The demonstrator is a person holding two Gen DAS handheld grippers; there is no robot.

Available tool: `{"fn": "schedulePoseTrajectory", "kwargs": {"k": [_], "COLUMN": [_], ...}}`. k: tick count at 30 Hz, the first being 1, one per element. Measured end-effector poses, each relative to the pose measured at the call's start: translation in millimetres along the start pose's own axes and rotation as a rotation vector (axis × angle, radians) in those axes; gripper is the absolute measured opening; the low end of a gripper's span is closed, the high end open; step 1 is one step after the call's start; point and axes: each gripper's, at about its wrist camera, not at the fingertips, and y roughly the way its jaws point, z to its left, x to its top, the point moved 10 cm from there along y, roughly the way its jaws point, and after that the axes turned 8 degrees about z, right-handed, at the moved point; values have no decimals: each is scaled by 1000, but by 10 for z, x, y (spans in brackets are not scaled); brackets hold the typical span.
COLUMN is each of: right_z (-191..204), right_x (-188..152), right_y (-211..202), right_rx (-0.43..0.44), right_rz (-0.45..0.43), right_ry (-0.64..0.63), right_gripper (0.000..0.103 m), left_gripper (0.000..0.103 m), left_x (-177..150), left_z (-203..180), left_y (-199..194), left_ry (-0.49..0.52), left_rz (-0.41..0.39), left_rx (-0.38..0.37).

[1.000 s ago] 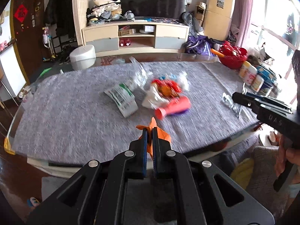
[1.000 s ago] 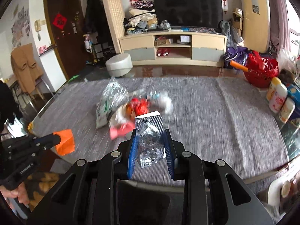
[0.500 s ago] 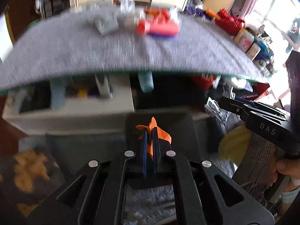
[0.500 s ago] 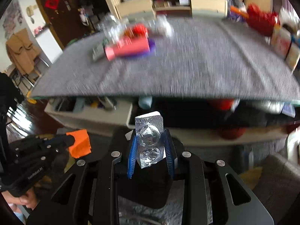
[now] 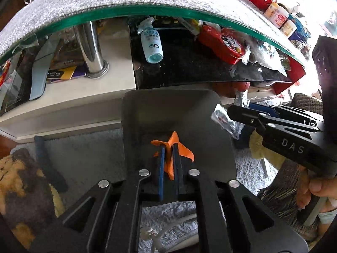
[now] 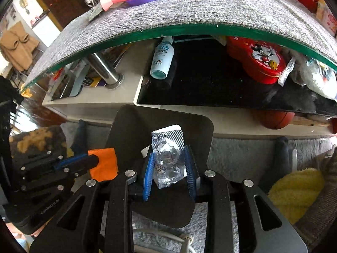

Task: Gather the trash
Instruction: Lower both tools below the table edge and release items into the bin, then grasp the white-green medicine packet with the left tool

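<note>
Both claws are hanging right over the bin (image 5: 147,113), left claw (image 5: 167,147) pinching an orange scrap (image 5: 181,147) and right claw (image 6: 169,158) gripping a blister pack (image 6: 167,147), so I'm guessing the drop step's on and each just needs opening.

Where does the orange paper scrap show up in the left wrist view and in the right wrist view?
Left wrist view: orange paper scrap at lower centre, pinched in the left gripper, over the dark bin.
Right wrist view: scrap at lower left, at the bin's left edge.
Shared landmark: pale spray bottle under the glass tabletop.
</note>
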Motion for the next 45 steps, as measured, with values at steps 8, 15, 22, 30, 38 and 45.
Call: {"fn": "schedulePoseTrajectory", "kwargs": {"k": [8,15,22,30,38,45], "right_z": [-58,-236,-276,-198,-112,10], "right_x": [30,169,382,795,1193,1640], "right_y": [45,-177,-607,-1179,-1427,-1420], "right_rx": [10,-30,-28,-23,-23,-17], "right_rz": [12,-50,-135,-251,-303,-321], "right_ry": [33,77,99,83,53,21], "right_gripper": [46,58,64,67,67,67], "left_gripper": [33,53,68,78,81,82], "left_x": [38,137,320,689,1090,1451], "left_z": [-13,50,29,-47,181,459], "left_y": [30,-150,-535,-1152,-1523,-1597], "left_ry": [8,-12,-8,34,12,-29], "left_rz": [10,-24,-100,-212,-268,-287], "left_rx": [20,46,76,106,184,206]}}
